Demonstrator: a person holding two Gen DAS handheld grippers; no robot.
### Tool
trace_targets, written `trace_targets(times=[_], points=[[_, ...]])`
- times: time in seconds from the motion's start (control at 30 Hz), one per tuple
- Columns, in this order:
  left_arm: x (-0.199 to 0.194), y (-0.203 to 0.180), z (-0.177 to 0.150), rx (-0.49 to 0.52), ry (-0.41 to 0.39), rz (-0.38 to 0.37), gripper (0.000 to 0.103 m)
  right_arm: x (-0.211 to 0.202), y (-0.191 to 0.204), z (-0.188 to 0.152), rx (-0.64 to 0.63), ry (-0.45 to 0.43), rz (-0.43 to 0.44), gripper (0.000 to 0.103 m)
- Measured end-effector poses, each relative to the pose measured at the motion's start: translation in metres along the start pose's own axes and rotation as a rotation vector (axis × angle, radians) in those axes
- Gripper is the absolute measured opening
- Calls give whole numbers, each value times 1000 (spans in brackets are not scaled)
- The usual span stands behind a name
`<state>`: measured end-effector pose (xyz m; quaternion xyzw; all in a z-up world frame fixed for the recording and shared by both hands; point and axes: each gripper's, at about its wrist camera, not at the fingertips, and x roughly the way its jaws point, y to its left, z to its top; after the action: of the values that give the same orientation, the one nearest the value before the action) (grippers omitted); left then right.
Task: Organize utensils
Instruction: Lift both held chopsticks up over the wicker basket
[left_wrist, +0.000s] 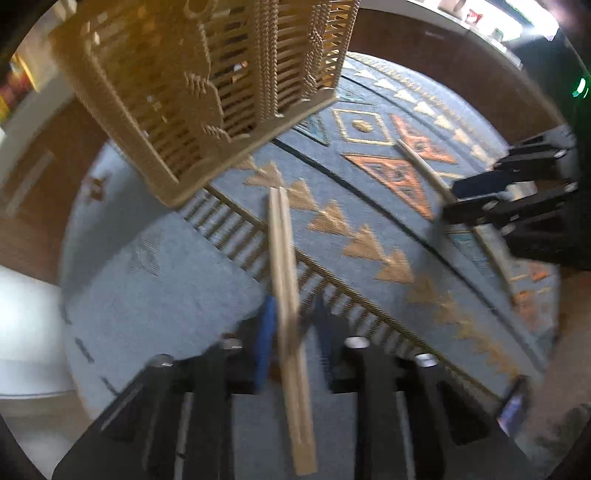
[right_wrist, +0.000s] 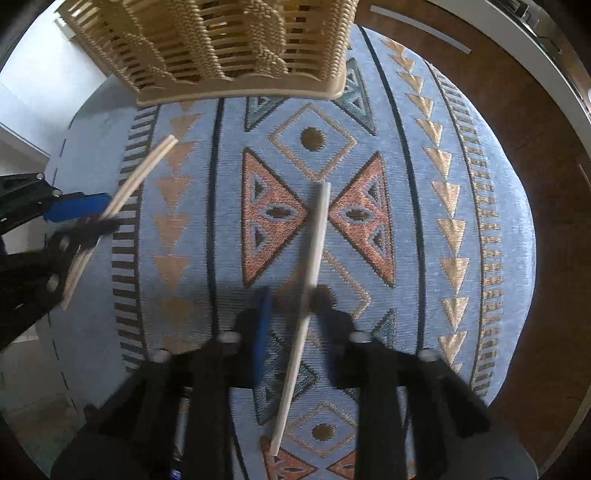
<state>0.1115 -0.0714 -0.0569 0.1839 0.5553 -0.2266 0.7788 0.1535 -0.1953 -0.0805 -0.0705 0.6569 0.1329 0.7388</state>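
Note:
A beige slatted utensil basket (left_wrist: 203, 92) (right_wrist: 229, 48) stands at the far side of a blue patterned cloth (left_wrist: 369, 206) (right_wrist: 417, 206). My left gripper (left_wrist: 291, 310) (right_wrist: 88, 218) is shut on a pair of wooden chopsticks (left_wrist: 282, 240) (right_wrist: 140, 173). The pair runs between its blue pad and its dark finger, with the tips pointing toward the basket. My right gripper (right_wrist: 295, 299) (left_wrist: 454, 201) points down over the cloth's orange triangles, shut on a single chopstick (right_wrist: 317, 229) (left_wrist: 424, 166). That stick crosses between its fingers and rests against the dark right finger.
The cloth covers a rounded surface with brown wooden floor (right_wrist: 546, 155) around it. White furniture (left_wrist: 26, 332) stands to the left and a white ledge (right_wrist: 535, 55) curves past on the right. Bare cloth lies between the two grippers and the basket.

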Motion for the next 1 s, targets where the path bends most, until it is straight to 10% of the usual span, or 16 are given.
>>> trace_targets(times=[0.27,0.6,1.0], points=[[-29,-6,-16,-71,-220,-55,9,-34,33,-48,-33,-129,86,4],[-142,9,-33,-227,-710,-119,9,-131,37,-104,-66,-649,356,4],[-209,42,16,-304,-979,-127,10,-201,20,-35,-27,-915,424,3]])
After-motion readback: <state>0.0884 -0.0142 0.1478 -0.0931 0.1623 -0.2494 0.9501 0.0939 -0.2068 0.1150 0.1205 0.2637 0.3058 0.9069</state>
